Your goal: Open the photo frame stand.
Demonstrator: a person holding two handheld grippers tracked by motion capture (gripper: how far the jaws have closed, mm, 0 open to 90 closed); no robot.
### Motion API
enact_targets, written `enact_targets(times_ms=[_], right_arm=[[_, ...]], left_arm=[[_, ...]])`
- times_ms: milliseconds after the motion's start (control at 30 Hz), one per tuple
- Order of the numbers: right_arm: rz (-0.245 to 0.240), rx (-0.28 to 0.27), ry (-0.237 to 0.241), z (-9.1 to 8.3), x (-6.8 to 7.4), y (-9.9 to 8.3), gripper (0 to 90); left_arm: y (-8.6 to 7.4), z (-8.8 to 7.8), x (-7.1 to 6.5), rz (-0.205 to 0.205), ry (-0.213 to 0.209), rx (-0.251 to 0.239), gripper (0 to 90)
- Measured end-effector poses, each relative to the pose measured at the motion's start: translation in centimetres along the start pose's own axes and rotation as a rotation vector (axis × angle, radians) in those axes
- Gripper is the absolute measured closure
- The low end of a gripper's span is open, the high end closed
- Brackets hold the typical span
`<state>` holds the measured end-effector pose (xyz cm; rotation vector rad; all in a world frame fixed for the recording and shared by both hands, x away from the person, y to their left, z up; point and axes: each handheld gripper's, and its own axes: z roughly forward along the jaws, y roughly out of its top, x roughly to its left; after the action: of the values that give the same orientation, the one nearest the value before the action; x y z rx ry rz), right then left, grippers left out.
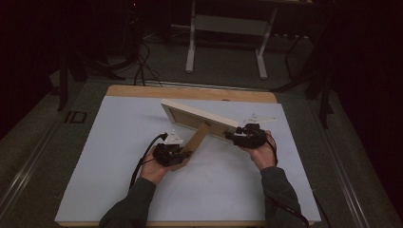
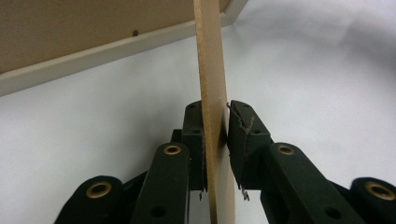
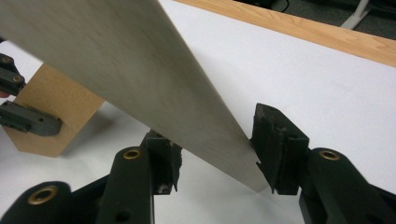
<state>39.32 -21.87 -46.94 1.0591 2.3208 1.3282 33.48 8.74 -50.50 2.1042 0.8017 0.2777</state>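
Your left gripper (image 2: pixel 215 135) is pinching the brown stand (image 1: pixel 194 142) that swings out from the back of the picture frame (image 1: pixel 197 118), one pad flat on each face of the board. Your right gripper (image 3: pixel 215 154) straddles the frame's near corner with its jaws spread; the right-hand pad touches the edge, the other stands clear (so no real grip there). The frame sits tilted on its long edge near the middle of the white table (image 1: pixel 119 156). By the look of it, the stand is folded out but not yet planted; you have left to set it down and let go.
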Motion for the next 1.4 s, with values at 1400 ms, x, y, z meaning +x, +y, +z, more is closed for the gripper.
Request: enact_targets(times_ms=[1400], right_arm=[[0.061,-0.056,-0.027,-1.1,0.9,-2.6,45.2]], left_arm=[[-0.4,-1.3,-0.8,0.017,-0.025,-0.044,63.7]])
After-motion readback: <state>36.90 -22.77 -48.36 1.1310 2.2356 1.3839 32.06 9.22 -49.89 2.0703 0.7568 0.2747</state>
